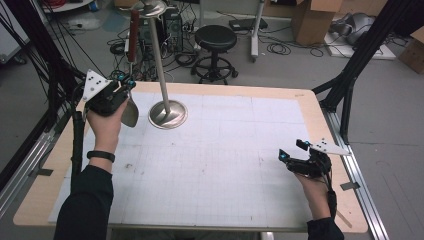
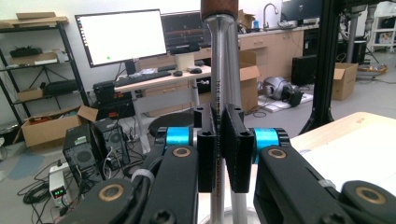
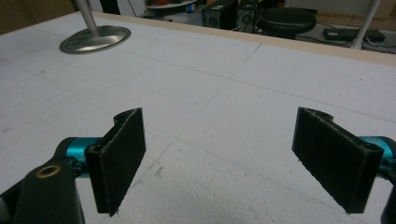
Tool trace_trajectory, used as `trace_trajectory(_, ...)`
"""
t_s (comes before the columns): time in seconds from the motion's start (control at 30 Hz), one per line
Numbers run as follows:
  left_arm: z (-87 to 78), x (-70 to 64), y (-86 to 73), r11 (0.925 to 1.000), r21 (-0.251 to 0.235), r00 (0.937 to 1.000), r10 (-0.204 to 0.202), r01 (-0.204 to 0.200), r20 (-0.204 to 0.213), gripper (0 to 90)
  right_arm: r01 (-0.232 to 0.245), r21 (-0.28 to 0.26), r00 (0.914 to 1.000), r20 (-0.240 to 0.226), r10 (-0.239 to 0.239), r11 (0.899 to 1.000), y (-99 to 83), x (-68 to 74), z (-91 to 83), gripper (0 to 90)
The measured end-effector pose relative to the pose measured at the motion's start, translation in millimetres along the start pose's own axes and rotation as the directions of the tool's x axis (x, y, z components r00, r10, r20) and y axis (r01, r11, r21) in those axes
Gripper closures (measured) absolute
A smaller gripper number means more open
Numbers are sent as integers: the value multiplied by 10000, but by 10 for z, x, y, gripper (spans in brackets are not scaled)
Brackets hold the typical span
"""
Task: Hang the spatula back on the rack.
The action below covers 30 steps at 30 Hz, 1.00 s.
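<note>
Even, soft overhead light; your table (image 1: 235, 150) reads bright, shadows faint. Glare streaks the steel stand (image 1: 167, 114) beyond your left fingers. In the right gripper view, the fingers (image 3: 119, 156) blur; the background past them stays dim.

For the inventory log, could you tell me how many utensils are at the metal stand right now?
1: a spoon with a wooden handle, clamped upright in the left gripper beside the stand at the table's far left. None other is visible.

Spoon (image 2: 218, 84) handle is cut off by the top edge of the left gripper view; its bowl is hidden below. Stand (image 1: 161, 60) top is cropped in the high view.
</note>
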<state>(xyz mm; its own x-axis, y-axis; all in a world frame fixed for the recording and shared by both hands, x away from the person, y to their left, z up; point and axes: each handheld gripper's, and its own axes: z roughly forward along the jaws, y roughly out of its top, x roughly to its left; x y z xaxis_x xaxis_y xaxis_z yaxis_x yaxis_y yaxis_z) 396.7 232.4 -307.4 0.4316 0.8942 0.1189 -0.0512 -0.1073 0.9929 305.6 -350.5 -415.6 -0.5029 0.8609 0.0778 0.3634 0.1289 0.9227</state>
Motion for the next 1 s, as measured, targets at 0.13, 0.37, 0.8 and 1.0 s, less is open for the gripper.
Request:
trace_trajectory(0.13, 20, -5, -12, 10000, 79, 10000, 41, -41, -29, 843, 6, -8, 10000, 3, -6, 10000, 0, 1, 2, 165)
trace_trajectory(0.37, 59, -14, -17, 9997, 250, 9999, 59, -57, -82, 841, 23, -26, 10000, 2, -23, 10000, 0, -3, 4, 165)
trace_trajectory(0.8, 103, -65, -1, 9973, 526, 9985, 524, -516, -132, 819, 1, -3, 10000, -24, -1, 10000, 0, -4, 7, 166)
trace_trajectory(1.0, 82, -77, 44, 9972, 749, 9997, 3, -21, 237, 548, 18, 27, 10000, -44, -18, 10000, -2, -5, 12, 165)
